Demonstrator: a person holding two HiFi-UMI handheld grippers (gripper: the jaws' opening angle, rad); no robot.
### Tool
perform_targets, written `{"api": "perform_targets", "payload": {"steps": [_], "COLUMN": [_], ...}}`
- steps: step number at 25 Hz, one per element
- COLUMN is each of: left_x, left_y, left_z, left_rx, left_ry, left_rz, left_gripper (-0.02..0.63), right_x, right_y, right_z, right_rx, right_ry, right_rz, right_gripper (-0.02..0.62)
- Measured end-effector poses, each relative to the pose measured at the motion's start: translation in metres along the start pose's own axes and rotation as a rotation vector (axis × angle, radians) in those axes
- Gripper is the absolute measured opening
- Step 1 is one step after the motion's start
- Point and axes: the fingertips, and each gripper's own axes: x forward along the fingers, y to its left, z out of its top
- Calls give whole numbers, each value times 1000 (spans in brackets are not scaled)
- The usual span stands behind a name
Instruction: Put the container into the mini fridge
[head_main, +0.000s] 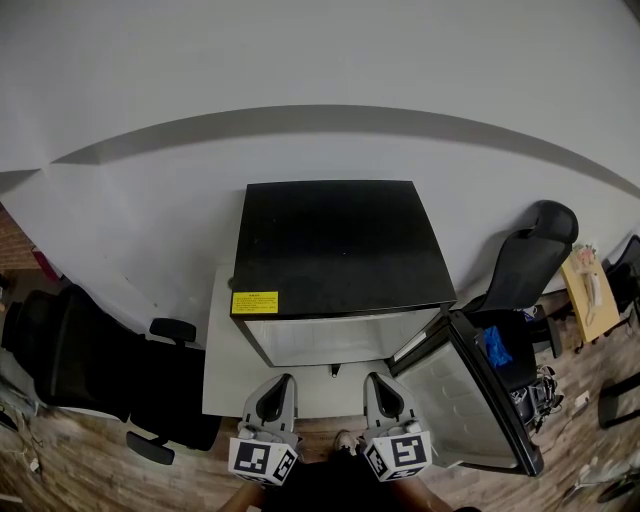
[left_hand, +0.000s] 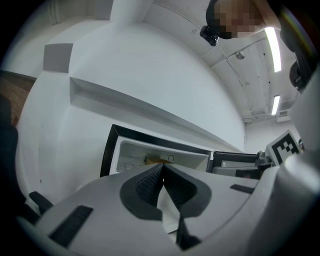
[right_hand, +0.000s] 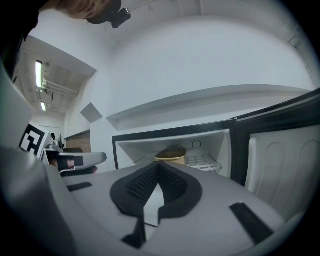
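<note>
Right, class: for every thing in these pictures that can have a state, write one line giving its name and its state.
Mini fridge: open, its inside showing.
Fridge door: swung wide open to the right.
Container: inside the fridge, sitting on the wire shelf.
Left gripper: shut, nothing between its jaws.
Right gripper: shut, nothing between its jaws.

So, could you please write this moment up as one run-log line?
container: inside mini fridge | door: open | left gripper: shut, empty | right gripper: shut, empty
</note>
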Motion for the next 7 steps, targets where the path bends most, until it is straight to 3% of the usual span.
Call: {"api": "perform_targets", "payload": {"steps": [7], "left_x": [0], "left_y": [3], "left_z": [-3], "left_rx": [-24], "left_ry": [6], "left_rz": [5], "left_gripper": [8], "right_x": [1], "right_y": [0], "right_z": [0], "right_rx": [-3], "right_ry": [3], "right_rz": [4], "right_gripper": [15]}}
